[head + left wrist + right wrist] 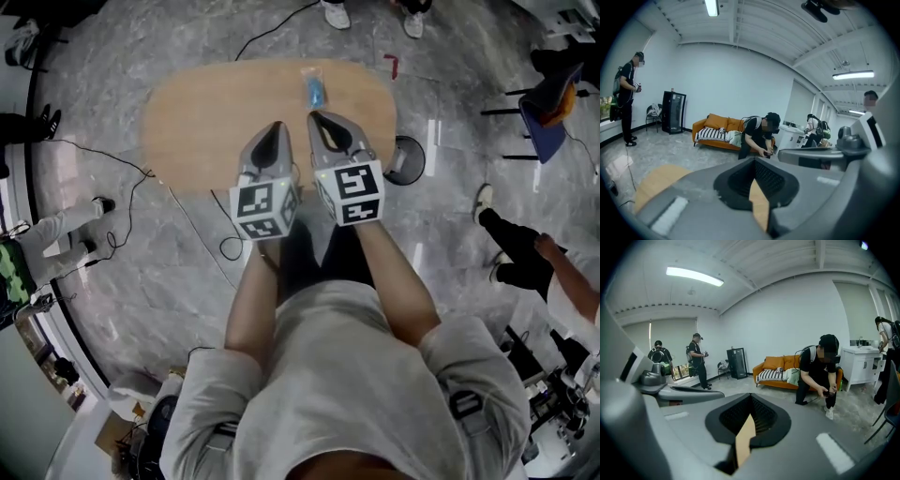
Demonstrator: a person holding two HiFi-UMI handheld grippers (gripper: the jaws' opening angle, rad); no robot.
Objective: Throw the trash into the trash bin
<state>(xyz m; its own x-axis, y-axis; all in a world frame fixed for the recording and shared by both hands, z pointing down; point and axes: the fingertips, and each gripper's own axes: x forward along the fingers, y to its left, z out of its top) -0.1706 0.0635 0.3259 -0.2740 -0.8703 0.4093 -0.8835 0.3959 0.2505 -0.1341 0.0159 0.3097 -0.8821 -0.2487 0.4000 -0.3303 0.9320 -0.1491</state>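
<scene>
**Q:** Gripper status?
**A:** The left gripper (274,127) and the right gripper (317,118) both have their jaws closed together, with nothing held.

**Q:** Trash location?
**A:** Just ahead of the right gripper, a blue plastic wrapper (315,90) lies on the oval wooden table (187,122). Pickup and binning are both still to do.

Matt wood table (211,117), glossy, seemingly marble floor (141,258)
</scene>
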